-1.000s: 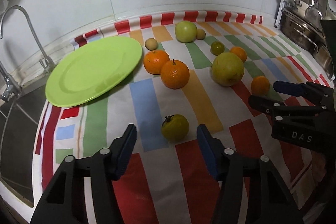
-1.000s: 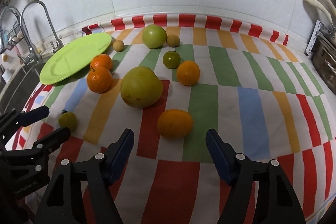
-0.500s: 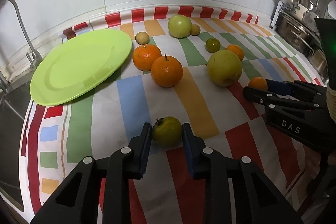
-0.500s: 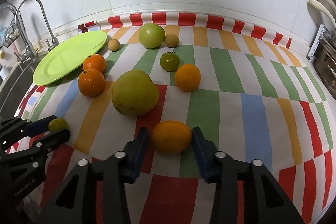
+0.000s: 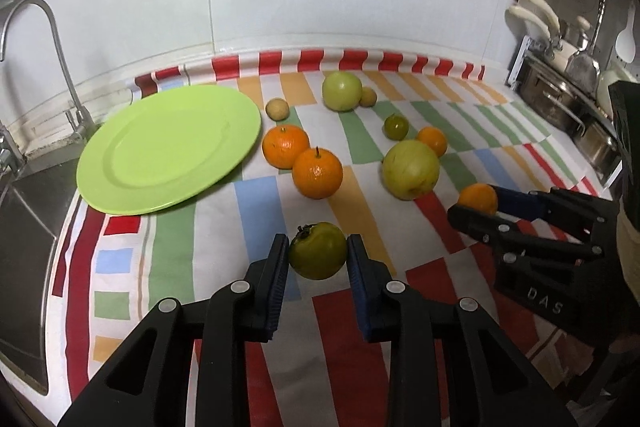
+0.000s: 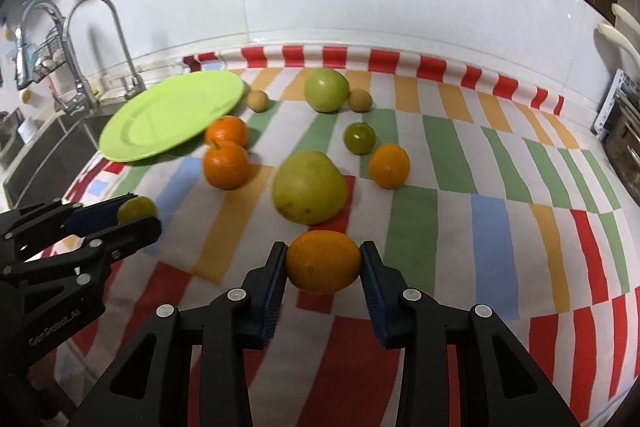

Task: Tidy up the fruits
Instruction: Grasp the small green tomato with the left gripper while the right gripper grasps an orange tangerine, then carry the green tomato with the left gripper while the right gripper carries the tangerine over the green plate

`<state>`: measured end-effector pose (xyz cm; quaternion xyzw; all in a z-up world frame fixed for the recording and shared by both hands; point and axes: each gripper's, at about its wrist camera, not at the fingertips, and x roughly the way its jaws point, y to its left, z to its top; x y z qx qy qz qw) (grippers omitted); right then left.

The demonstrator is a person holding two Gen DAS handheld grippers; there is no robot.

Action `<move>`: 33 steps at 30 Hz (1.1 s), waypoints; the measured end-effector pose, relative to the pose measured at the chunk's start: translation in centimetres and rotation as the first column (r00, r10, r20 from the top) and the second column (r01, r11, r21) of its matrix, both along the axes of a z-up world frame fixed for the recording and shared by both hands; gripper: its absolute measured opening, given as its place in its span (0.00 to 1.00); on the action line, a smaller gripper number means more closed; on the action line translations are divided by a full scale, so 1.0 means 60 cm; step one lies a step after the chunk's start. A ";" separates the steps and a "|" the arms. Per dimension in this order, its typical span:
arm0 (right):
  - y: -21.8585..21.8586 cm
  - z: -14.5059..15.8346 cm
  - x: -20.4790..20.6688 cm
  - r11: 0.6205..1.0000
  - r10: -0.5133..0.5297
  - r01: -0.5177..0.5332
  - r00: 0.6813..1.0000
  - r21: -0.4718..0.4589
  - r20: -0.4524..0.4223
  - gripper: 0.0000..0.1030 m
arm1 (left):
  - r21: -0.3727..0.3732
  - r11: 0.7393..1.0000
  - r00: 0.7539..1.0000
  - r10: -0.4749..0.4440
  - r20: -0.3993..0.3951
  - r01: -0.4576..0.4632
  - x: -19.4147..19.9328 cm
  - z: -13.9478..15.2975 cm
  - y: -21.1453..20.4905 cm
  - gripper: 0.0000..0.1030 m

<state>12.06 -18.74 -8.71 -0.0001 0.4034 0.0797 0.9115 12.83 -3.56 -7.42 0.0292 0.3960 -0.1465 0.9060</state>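
Observation:
My left gripper (image 5: 318, 247) is shut on a small green fruit with a dark calyx (image 5: 318, 259), just above the striped cloth. My right gripper (image 6: 323, 255) is shut on an orange (image 6: 323, 267). The right wrist view shows the left gripper (image 6: 134, 217) at the left edge with the green fruit (image 6: 138, 207) in it. The left wrist view shows the right gripper (image 5: 474, 209) at the right with the orange (image 5: 478, 197). A bare lime-green plate (image 5: 168, 147) lies at the back left. It appears as the plate (image 6: 172, 115) in the right wrist view.
Loose on the striped cloth (image 5: 260, 211) lie two stemmed oranges (image 5: 317, 172), a big yellow-green fruit (image 5: 411, 169), a green apple (image 5: 342, 91), a small orange (image 5: 432, 141) and small green and tan fruits. A sink (image 5: 24, 227) with a faucet (image 5: 60, 59) is left. Pots (image 5: 560, 95) stand right.
Both grippers were open around their fruits a second ago. They have since closed, the left on the green fruit and the right on the orange, and risen slightly.

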 end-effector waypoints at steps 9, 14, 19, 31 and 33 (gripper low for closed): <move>0.028 0.048 -0.038 0.999 0.040 -0.041 0.997 0.006 0.071 0.36 | -0.005 0.999 0.997 0.044 0.068 -0.044 -0.026 0.037 0.027 0.29; 0.051 0.080 -0.045 0.998 0.067 -0.068 0.991 0.007 0.119 0.36 | -0.012 0.997 0.993 0.071 0.095 -0.070 -0.032 0.058 0.053 0.29; 0.079 0.105 -0.037 0.995 0.096 -0.101 0.983 0.022 0.155 0.36 | -0.010 0.995 0.988 0.104 0.118 -0.104 -0.031 0.079 0.086 0.29; 0.178 0.142 0.031 0.974 0.215 -0.226 0.956 0.031 0.201 0.36 | 0.003 0.989 0.978 0.149 0.148 -0.151 0.022 0.100 0.165 0.29; 0.194 0.145 0.049 0.971 0.229 -0.238 0.953 0.020 0.201 0.36 | 0.018 0.987 0.975 0.153 0.159 -0.158 0.037 0.102 0.175 0.29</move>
